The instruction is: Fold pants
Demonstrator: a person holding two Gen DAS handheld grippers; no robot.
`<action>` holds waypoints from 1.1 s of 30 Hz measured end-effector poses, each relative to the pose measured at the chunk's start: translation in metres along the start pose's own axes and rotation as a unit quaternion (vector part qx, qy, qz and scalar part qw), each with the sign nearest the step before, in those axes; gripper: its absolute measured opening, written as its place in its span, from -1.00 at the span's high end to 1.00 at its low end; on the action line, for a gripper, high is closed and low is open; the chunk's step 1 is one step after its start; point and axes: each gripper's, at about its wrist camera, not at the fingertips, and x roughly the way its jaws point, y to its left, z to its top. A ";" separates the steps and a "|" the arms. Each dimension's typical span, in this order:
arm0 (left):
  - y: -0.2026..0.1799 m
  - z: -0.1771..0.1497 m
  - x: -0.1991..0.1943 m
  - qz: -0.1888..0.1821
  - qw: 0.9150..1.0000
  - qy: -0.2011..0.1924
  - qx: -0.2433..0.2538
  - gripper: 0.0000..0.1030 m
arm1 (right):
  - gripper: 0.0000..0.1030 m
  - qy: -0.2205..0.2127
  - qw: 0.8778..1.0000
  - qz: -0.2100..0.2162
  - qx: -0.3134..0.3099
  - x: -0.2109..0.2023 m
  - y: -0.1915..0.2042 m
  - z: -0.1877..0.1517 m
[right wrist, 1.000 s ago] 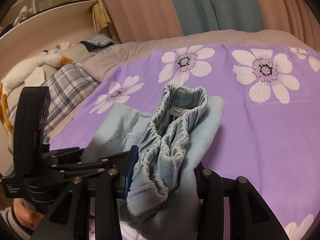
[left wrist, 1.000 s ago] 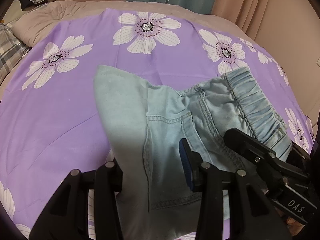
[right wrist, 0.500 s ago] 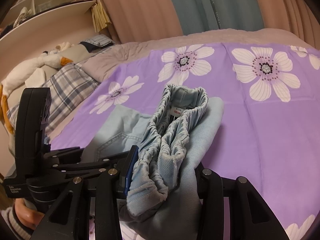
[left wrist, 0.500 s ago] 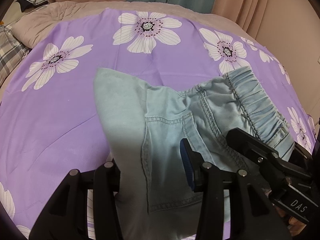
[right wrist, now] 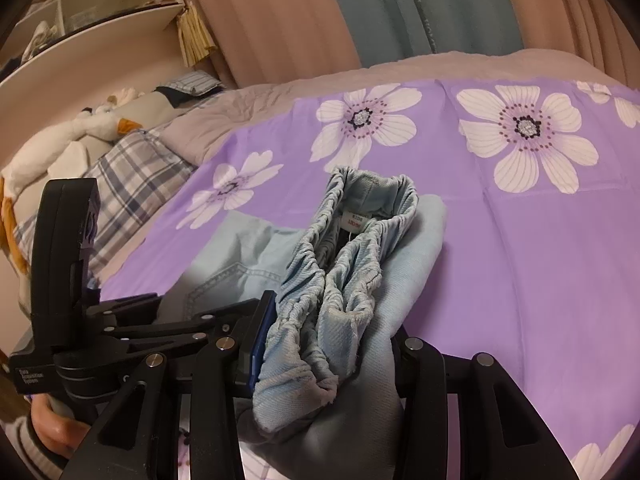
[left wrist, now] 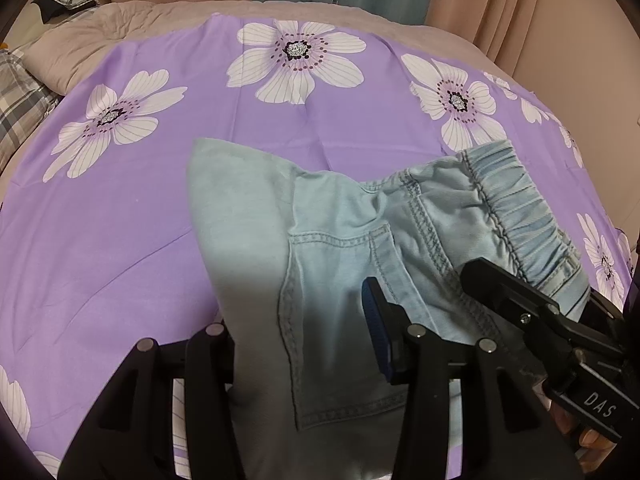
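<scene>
Light blue denim pants (left wrist: 340,248) lie folded on the purple flowered bedspread (left wrist: 120,208). Their back pocket (left wrist: 336,320) faces up and the gathered elastic waistband (left wrist: 520,216) is at the right. My left gripper (left wrist: 300,344) is shut on the near edge of the pants. My right gripper (right wrist: 324,344) is shut on the bunched waistband (right wrist: 352,264), whose white label (right wrist: 354,218) shows inside. The right gripper's black body (left wrist: 560,332) shows in the left wrist view beside the waistband. The left gripper (right wrist: 80,320) shows at the left of the right wrist view.
A plaid pillow (right wrist: 132,188) and a white stuffed goose (right wrist: 68,140) lie at the bed's left end. Beige and teal curtains (right wrist: 400,12) hang behind the bed. A shelf (right wrist: 80,20) is on the wall at upper left.
Both grippers have lowered slightly with the pants still held. The fold looks almost the same.
</scene>
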 end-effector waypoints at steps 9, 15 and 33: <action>0.019 -0.009 0.010 0.028 0.998 0.045 -0.026 -0.20 | 0.15 0.022 0.999 -0.019 0.041 -0.001 -0.016 -0.005; 0.026 -0.019 0.001 0.043 0.997 0.050 -0.033 -0.34 | -0.10 0.051 0.995 -0.037 0.079 -0.003 -0.030 -0.013; 0.017 -0.051 -0.058 0.041 0.999 0.022 -0.029 -0.41 | -0.24 0.074 0.992 -0.083 0.063 -0.043 -0.019 -0.035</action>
